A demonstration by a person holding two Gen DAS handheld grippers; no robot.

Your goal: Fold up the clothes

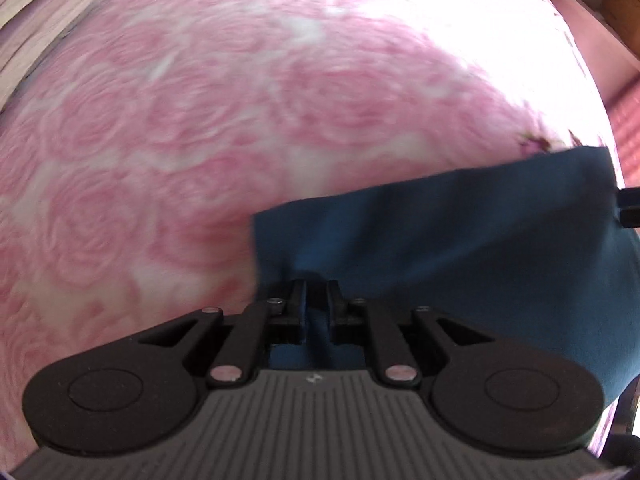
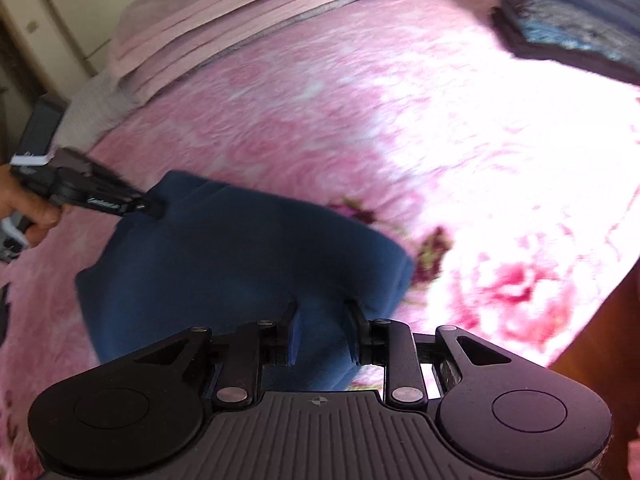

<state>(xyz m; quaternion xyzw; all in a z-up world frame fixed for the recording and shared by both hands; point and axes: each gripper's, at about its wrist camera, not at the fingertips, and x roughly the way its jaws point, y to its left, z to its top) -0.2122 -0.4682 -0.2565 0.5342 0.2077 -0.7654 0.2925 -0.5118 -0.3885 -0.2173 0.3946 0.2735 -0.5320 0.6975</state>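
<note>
Both grippers low over bed, left gripper (image 1: 316, 300) pinching blue garment (image 1: 460, 248), right gripper (image 2: 322, 334) seemingly parted.

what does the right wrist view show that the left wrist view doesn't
Only the right wrist view shows the stack of folded dark clothes, the person's hand and the open right gripper over the cloth. Only the left wrist view shows the left gripper from behind, shut on fabric. Both show the blue garment on the pink floral blanket.
</note>
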